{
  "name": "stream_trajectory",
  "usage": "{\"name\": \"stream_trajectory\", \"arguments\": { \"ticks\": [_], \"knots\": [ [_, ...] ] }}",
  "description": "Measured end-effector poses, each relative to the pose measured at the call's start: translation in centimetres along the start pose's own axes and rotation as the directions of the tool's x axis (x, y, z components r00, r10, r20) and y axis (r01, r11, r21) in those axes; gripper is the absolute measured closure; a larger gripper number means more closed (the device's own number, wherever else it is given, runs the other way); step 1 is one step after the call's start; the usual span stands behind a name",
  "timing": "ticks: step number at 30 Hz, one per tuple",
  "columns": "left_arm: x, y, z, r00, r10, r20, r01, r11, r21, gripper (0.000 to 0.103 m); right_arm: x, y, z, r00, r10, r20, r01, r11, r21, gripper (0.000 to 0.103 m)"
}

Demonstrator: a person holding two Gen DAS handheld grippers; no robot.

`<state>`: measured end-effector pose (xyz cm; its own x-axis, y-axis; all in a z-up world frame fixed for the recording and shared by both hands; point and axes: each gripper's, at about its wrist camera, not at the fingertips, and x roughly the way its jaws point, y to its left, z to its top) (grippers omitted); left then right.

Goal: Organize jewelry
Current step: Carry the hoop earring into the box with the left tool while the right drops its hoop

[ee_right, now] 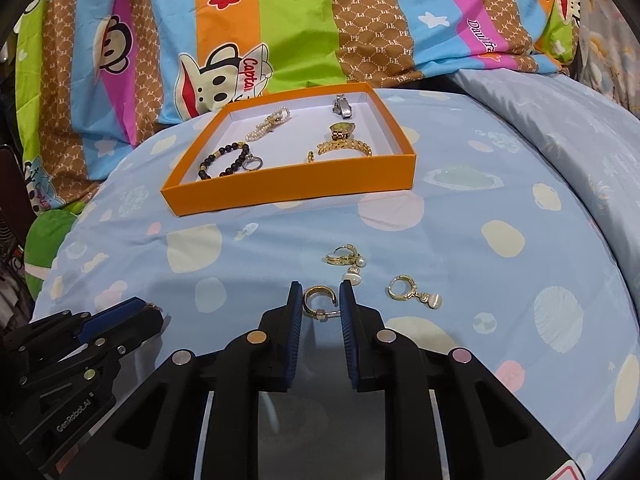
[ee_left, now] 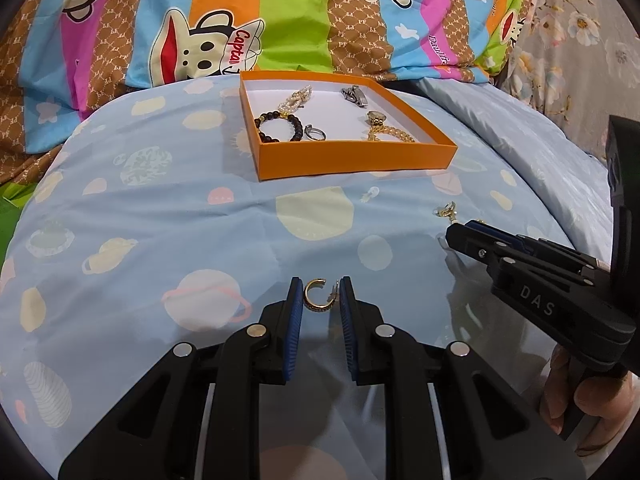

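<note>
Jewelry is split between the bed and the orange box [ee_right: 288,184], and each of my tools has a small gold hoop earring between its pads. In the left wrist view, bottom centre, the left gripper [ee_left: 319,300] is closed down on a gold open hoop [ee_left: 316,296]; its post meets the right pad, though I can't confirm the left pad touches the ring. In the right wrist view, lower centre, the right gripper [ee_right: 320,304] is clamped on a second gold hoop [ee_right: 318,300] by its post and ring edge.

I judge the step to be carrying both hoops up-frame to the box. To do it well I'd lift straight off the blue planet-print sheet [ee_right: 480,200] before travelling, keep the squeeze steady because these hoops are thin and could twist out, clear the near orange wall, and release low over bare white floor so nothing bounces.

Box contents, seen in the right wrist view: a pearl strand [ee_right: 268,122] upper left, a black bead bracelet [ee_right: 224,162] lower left with a silver ring [ee_right: 253,163] touching it, a silver clasp piece [ee_right: 342,105] at the top, a gold watch [ee_right: 342,130] below it, a gold chain bracelet [ee_right: 344,146] and a tiny gold ring [ee_right: 310,156].

Two pearl drop earrings are still outside on the sheet: one [ee_right: 346,258] just above my right pads, another [ee_right: 412,290] to their right.
</note>
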<state>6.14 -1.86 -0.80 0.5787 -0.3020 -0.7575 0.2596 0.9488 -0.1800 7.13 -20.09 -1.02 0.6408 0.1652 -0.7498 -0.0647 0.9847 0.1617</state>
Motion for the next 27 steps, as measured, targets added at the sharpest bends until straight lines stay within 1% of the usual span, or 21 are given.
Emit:
{"name": "stream_trajectory", "arguments": {
  "ticks": [3,6,12,15,19,23,27],
  "knots": [
    [-0.5,0.3,0.6,1.0,-0.001,0.014,0.001,1.0,-0.006,0.085,-0.8,0.0,0.8,1.0,0.016,0.017,-0.016,1.0,-0.002,0.085],
    [-1.2,0.5,2.3,0.999,-0.009,0.043,0.01,1.0,-0.005,0.085,-1.4,-0.1,2.3,0.999,0.029,0.038,-0.029,0.999,-0.015,0.085],
    [-1.4,0.0,8.1,0.992,-0.02,0.126,0.017,1.0,0.024,0.085,-1.2,-0.3,7.2,0.995,0.057,0.076,-0.055,0.998,-0.03,0.085],
    [-0.2,-0.5,11.0,0.987,-0.004,0.159,-0.003,0.999,0.041,0.085,0.1,-0.5,9.8,0.994,0.069,0.085,-0.067,0.997,-0.025,0.085],
    [2.7,-0.6,14.0,0.988,-0.016,0.157,0.009,0.999,0.041,0.085,2.4,-0.7,12.5,0.993,0.086,0.082,-0.085,0.996,-0.01,0.085],
    [5.7,-0.5,15.7,0.989,-0.007,0.15,0.0,0.999,0.046,0.085,5.1,-0.4,14.2,0.993,0.092,0.067,-0.092,0.996,-0.007,0.085],
    [8.6,0.3,16.5,0.994,-0.002,0.11,0.0,1.0,0.025,0.085,7.7,-0.5,15.4,0.995,0.083,0.053,-0.083,0.997,0.004,0.085]
  ]
}}
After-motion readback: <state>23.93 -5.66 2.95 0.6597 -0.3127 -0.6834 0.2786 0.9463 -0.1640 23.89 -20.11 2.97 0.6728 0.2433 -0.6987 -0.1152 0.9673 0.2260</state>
